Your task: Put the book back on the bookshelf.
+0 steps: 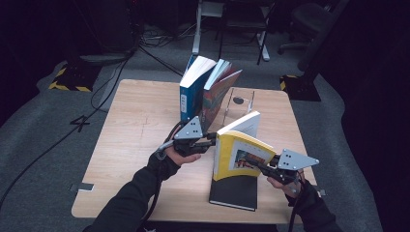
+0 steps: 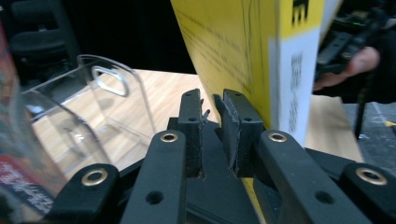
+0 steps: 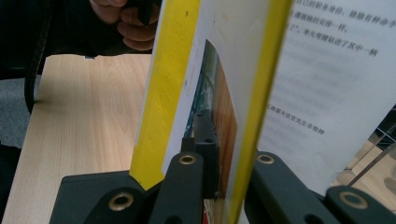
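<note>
A yellow book [image 1: 239, 154] stands upright near the table's front, its front cover swung out toward the right. My right gripper [image 1: 257, 167] is shut on that cover's edge; in the right gripper view the yellow cover [image 3: 159, 93] runs down between the jaws of the gripper [image 3: 223, 140], with printed pages to the right. My left gripper [image 1: 212, 140] sits at the book's spine side. In the left gripper view the gripper [image 2: 211, 100] has a narrow gap between its jaws with nothing in it, and the yellow book [image 2: 233, 51] rises just beyond on the right.
A black book [image 1: 234, 193] lies flat under the yellow one at the front edge of the wooden table [image 1: 135, 125]. At the back a blue book [image 1: 191, 92] and a red book [image 1: 217, 94] lean by a clear bookend [image 1: 239, 104], the bookend [image 2: 93, 102] close on my left gripper's left.
</note>
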Tool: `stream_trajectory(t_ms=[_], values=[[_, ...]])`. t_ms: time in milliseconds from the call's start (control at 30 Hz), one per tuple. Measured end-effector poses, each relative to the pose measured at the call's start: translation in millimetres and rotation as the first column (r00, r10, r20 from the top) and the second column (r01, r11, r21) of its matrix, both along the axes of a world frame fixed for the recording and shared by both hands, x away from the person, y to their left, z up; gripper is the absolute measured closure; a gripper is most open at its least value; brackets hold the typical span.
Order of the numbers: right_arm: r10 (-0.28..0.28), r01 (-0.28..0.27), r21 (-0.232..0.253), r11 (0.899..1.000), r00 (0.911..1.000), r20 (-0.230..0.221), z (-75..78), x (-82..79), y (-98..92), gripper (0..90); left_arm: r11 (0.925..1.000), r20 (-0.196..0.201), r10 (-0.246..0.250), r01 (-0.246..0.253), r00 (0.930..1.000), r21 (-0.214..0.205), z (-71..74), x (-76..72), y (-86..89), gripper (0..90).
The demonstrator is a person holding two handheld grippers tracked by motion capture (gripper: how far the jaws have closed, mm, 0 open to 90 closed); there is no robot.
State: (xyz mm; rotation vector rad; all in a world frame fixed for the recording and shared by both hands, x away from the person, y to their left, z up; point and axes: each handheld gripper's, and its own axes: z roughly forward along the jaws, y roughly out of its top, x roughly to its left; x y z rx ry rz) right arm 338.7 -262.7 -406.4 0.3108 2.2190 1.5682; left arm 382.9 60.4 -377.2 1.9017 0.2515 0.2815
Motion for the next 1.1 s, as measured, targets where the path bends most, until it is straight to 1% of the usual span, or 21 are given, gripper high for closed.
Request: stream_trajectory(t_ms=[33,100,133,200,233,300,367,400,433,467,567,633,667,700,733,833,867,933,1033,1067,1100], values=[[0.005,-0.005,0.006,1.0,1.0,-0.006,-0.8,-0.6,-1.2,87.3,1.0,-0.006,-0.005,0.005,1.0,-0.004,-1.9,-1.8,-0.1,74.8],[0.005,-0.005,0.0,1.0,1.0,0.002,-1.7,-2.4,-2.3,87.4,0.9998,-0.013,-0.019,0.019,0.9997,-0.003,-5.9,-5.1,-0.4,72.8],[0.006,-0.006,-0.006,1.0,1.0,0.003,-1.9,-4.1,-2.9,87.4,0.9998,-0.01,-0.018,0.018,0.9998,0.009,-7.7,-6.5,-0.5,71.3],[0.01,-0.01,-0.008,1.0,0.9999,0.005,-2.7,-6.9,-3.8,87.4,0.9994,-0.006,-0.015,0.016,0.9999,0.032,-10.7,-9.1,-0.5,65.4],[0.012,-0.012,-0.012,1.0,0.9999,0.007,-3.1,-7.5,-4.2,87.4,0.999,-0.007,-0.017,0.017,0.9998,0.041,-13.4,-11.0,-0.1,64.7],[0.015,-0.015,-0.016,1.0,0.9998,0.009,-3.5,-9.0,-5.0,87.4,0.998,-0.01,-0.008,0.008,0.9999,0.063,-18.0,-13.9,0.5,61.5],[0.017,-0.017,-0.018,1.0,0.9998,0.01,-3.7,-9.4,-5.5,87.4,0.9976,-0.018,0.0,0.001,0.9998,0.07,-20.7,-15.4,1.1,57.9],[0.017,-0.017,-0.02,1.0,0.9998,0.01,-3.6,-10.0,-5.7,87.4,0.9965,-0.027,0.015,-0.013,0.9995,0.082,-24.7,-17.2,2.0,57.9],[0.019,-0.019,-0.023,1.0,0.9997,0.014,-3.3,-10.5,-5.8,87.4,0.995,-0.038,0.022,-0.018,0.999,0.098,-28.2,-19.0,2.5,57.1],[0.018,-0.018,-0.027,0.999,0.9997,0.016,-3.1,-11.1,-5.7,87.4,0.9926,-0.03,0.028,-0.025,0.9991,0.119,-30.5,-20.3,2.9,56.5],[0.02,-0.019,-0.027,0.999,0.9997,0.017,-3.1,-11.3,-6.0,87.4,0.9871,-0.042,0.042,-0.034,0.9983,0.156,-39.2,-23.9,5.6,53.7],[0.021,-0.02,-0.024,1.0,0.9997,0.016,-3.3,-11.3,-6.0,87.4,0.9826,-0.053,0.055,-0.045,0.9971,0.18,-45.6,-25.7,6.5,48.2],[0.019,-0.019,-0.026,0.999,0.9997,0.016,-3.1,-11.5,-5.8,87.4,0.981,-0.061,0.055,-0.042,0.9967,0.19,-48.7,-26.2,7.1,45.6],[0.019,-0.019,-0.026,0.999,0.9997,0.016,-3.0,-11.6,-5.7,87.4,0.9801,-0.066,0.051,-0.037,0.9965,0.195,-51.0,-26.9,7.1,45.3],[0.019,-0.019,-0.024,1.0,0.9997,0.017,-3.1,-11.7,-5.5,87.4,0.9778,-0.072,0.047,-0.032,0.9963,0.207,-54.0,-28.1,6.7,44.6],[0.018,-0.018,-0.022,1.0,0.9997,0.016,-3.3,-11.7,-5.5,87.4,0.9706,-0.085,0.047,-0.025,0.9953,0.239,-63.1,-33.3,1.6,37.8],[0.017,-0.017,-0.021,1.0,0.9997,0.016,-3.4,-11.8,-5.4,87.3,0.9685,-0.084,0.054,-0.031,0.9951,0.247,-66.1,-34.9,-1.3,35.8],[0.017,-0.017,-0.021,1.0,0.9997,0.016,-3.5,-11.9,-5.4,87.3,0.9687,-0.09,0.049,-0.025,0.9948,0.247,-68.6,-36.0,-4.5,34.2],[0.022,-0.022,-0.025,0.999,0.9996,0.017,-3.4,-12.6,-6.1,87.2,0.976,-0.101,0.041,-0.018,0.9941,0.217,-71.9,-38.0,-15.1,32.1],[0.022,-0.022,-0.025,0.999,0.9996,0.017,-3.4,-12.6,-6.1,87.2,0.976,-0.101,0.041,-0.018,0.9941,0.217,-71.9,-38.0,-15.1,31.4],[0.023,-0.023,-0.025,0.999,0.9996,0.016,-3.4,-12.7,-6.4,87.2,0.9781,-0.107,0.041,-0.018,0.9934,0.207,-72.9,-37.8,-20.4,31.4]])
